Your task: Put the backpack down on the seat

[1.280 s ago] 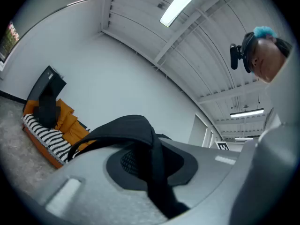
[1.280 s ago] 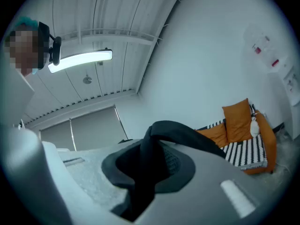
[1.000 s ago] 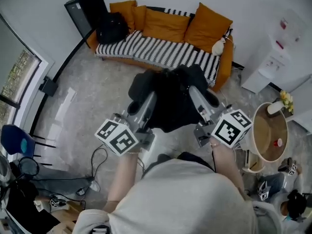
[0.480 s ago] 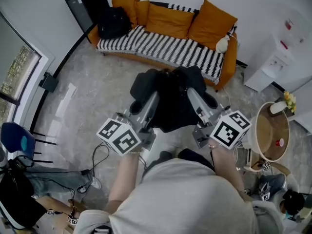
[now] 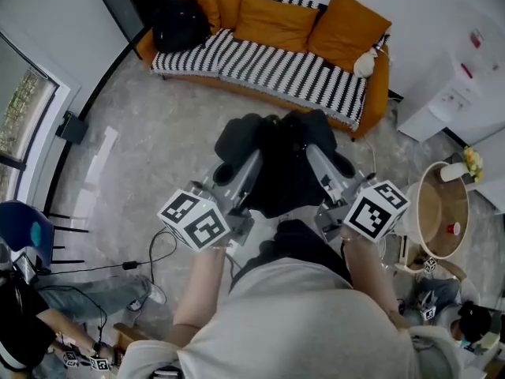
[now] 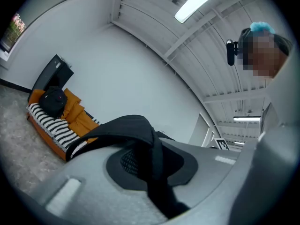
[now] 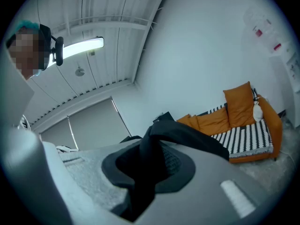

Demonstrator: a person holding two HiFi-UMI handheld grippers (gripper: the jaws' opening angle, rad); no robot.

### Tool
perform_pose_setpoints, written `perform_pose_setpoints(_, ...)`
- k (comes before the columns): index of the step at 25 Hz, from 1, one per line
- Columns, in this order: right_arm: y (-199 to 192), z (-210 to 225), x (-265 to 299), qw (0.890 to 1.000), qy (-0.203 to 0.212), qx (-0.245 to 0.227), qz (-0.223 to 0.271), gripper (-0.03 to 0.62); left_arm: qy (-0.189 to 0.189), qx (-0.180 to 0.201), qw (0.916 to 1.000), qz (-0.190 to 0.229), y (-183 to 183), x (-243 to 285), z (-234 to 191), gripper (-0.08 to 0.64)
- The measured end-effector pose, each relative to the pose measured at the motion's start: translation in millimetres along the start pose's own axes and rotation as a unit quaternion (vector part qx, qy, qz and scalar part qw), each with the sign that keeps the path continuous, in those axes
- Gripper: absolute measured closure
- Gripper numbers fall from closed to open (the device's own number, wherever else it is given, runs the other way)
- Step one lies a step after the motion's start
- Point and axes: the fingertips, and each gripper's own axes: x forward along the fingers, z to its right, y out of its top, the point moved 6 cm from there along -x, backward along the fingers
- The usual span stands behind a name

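Task not done: the black backpack (image 5: 272, 160) is in the air, hanging between both tools over the pale floor (image 5: 150, 144), in front of the person's body, well apart from the sofa (image 5: 377, 93). The striped seat (image 5: 268, 69) lies ahead, at the top of the head view, with free room in its middle. Orange cushions (image 5: 272, 24) line the back, a different black bag (image 5: 180, 24) sits at the sofa's left end, and a white plush toy (image 5: 364, 63) rests by the right arm. Picking up looks done, judging from the bag clear of the floor. What is left, as I judge it, is to carry it across the floor to the sofa, lower it onto the stripes and let go. The left gripper (image 5: 251, 163) has its jaws nearly together, pinched on a black strap (image 6: 154, 149) that runs down between the pads, no visible gap beside it. The right gripper (image 5: 314, 156) is the same: jaws narrow, clamped on a second black strap (image 7: 147, 168) that fills the slot. Both tools point roughly level toward the sofa, side by side, with the bag's bulk hanging between and past their tips. Nothing else is in either grip. I can't tell which part of each strap is caught. Round side table (image 5: 439, 212) at the right is well apart from the bag's path.
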Motion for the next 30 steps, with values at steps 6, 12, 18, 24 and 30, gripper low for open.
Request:
perform_pose_setpoints(6, 24.2, 39.7, 52.5, 1.000, 0.005, -0.005, 0.002, 0.531, 0.007, -0.004, 0.9999, 0.009, 17.2, 47.6, -47.3, 0.509)
perform_pose_setpoints(12, 63.4, 101.5, 131.6, 1.000, 0.025, 0.004, -0.006, 0.531, 0.020, -0.002, 0.9997, 0.015, 46.8, 119.8, -109.0, 0.509)
perform_pose_setpoints(18, 102.3, 156.9, 217.9, 0.998, 0.049, 0.004, -0.027, 0.531, 0.049, 0.005, 0.9987, 0.013, 80.1, 188.9, -170.6, 0.509)
perform_pose_setpoints(24, 127.4, 192.8, 274.3, 0.998, 0.059, 0.000, -0.029, 0.531, 0.053, 0.003, 0.9985, 0.014, 100.9, 237.2, -216.2, 0.509)
perform_pose_setpoints(30, 136.2, 228.5, 311.0, 0.998, 0.040, 0.012, -0.043, 0.531, 0.049, -0.017, 0.9986, 0.006, 99.6, 278.6, -256.5, 0.509)
